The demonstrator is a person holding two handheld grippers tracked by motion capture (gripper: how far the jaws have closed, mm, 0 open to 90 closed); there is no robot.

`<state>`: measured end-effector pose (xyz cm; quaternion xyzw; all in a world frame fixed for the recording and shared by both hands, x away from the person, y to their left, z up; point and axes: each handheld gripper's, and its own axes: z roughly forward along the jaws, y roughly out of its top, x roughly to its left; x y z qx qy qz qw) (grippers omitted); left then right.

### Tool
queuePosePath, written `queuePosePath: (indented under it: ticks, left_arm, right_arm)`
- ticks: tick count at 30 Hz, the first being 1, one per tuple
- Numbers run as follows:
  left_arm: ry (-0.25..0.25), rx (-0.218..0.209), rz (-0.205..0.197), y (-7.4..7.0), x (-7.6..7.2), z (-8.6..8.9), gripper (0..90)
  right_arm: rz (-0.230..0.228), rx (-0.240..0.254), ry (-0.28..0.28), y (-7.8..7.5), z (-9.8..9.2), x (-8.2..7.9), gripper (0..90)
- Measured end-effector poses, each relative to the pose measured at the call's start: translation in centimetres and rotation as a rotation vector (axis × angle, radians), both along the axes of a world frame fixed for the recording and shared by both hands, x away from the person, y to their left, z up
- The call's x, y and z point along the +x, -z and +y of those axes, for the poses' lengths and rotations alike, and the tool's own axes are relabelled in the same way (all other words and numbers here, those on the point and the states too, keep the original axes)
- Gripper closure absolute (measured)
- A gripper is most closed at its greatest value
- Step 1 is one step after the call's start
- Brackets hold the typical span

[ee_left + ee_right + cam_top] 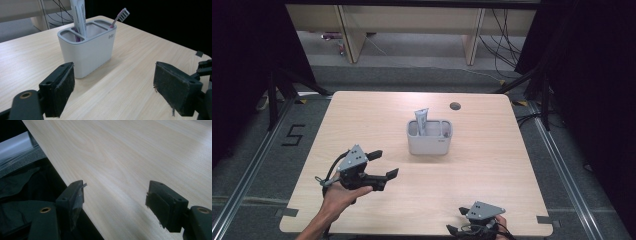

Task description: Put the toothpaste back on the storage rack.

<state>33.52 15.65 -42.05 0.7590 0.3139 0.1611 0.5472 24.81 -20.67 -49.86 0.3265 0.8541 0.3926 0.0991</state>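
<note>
Nearest the person, at about five o'clock on the table (492, 165), the right gripper (452, 229) sits low at the near edge; in the right gripper view its jaws stand spread with nothing but bare wood between them. At about seven o'clock the left gripper (384, 164) is held above the tabletop, jaws spread wide and empty, aimed toward the centre. In the left gripper view, the white holder (87, 51) stands ahead between the two pads (65, 92), a little toward the left one and apart from both.

Just beyond the centre, toward twelve o'clock, the holder (429, 138) stands upright. A toothpaste tube (422, 121) rises from its middle slot, and a pink-handled toothbrush (120, 17) leans out of the end slot.

The step in hand looks like a reach by the left gripper toward the holder's contents. To do it well, the gripper should likely come in level, keep the jaws wide until they straddle the chosen item, and close high on it, so the light holder does not tip or slide.

Counted: two grippers, one holder with three slots, one tube, one toothbrush. Farther off, near one o'clock, one round hole (455, 105) marks the table's far edge.
</note>
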Motion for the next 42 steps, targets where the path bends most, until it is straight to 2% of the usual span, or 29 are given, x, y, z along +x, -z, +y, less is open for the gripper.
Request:
queuePosePath:
  ticks: [9,13,17,22,24,31,32,34,35,36,41,42]
  left_arm:
    - [0.010,0.016,0.016,1.0,-0.7,0.3,16.7]
    - [0.019,-0.001,0.013,1.4,-1.1,0.5,16.7]
    - [0.018,0.012,0.020,1.7,-1.5,0.7,16.7]
    - [0.021,0.003,0.020,2.3,-1.8,1.1,16.7]
    - [0.015,0.018,0.024,2.4,-2.1,1.3,16.7]
    - [0.022,0.008,0.032,3.1,-3.0,2.0,16.6]
    - [0.020,0.025,0.034,3.1,-3.2,2.2,16.6]
    - [0.019,0.031,0.036,3.3,-3.5,2.4,16.7]
    - [0.017,0.018,0.029,3.5,-3.7,2.4,16.7]
    - [0.014,0.048,0.026,3.4,-3.9,2.7,16.7]
    - [0.016,0.060,0.031,4.2,-4.6,3.2,16.7]
    - [0.023,0.062,0.034,4.4,-4.6,3.3,16.7]
  right_arm:
    - [0.003,0.003,-0.003,0.0,0.0,0.0,30.4]
    - [-0.005,0.003,-0.003,-0.1,0.0,0.0,30.4]
    - [-0.005,0.004,-0.003,-0.1,0.0,0.0,30.4]
    - [0.000,0.004,-0.002,-0.1,-0.1,0.0,30.4]
    - [-0.006,0.004,-0.003,-0.2,-0.1,0.0,30.4]
    - [-0.003,0.008,-0.001,-0.1,-0.1,0.0,30.4]
    - [0.001,0.011,-0.001,-0.1,-0.1,0.0,30.4]
    - [-0.006,0.004,-0.004,-0.2,-0.1,0.0,30.4]
    - [-0.006,0.004,-0.004,-0.1,-0.1,0.0,30.4]
    - [-0.009,0.007,0.001,-0.1,-0.1,0.0,30.4]
    - [0.012,0.015,0.015,-0.2,-0.2,-0.2,30.4]
    - [0.000,0.011,0.001,-0.1,-0.2,-0.1,30.4]
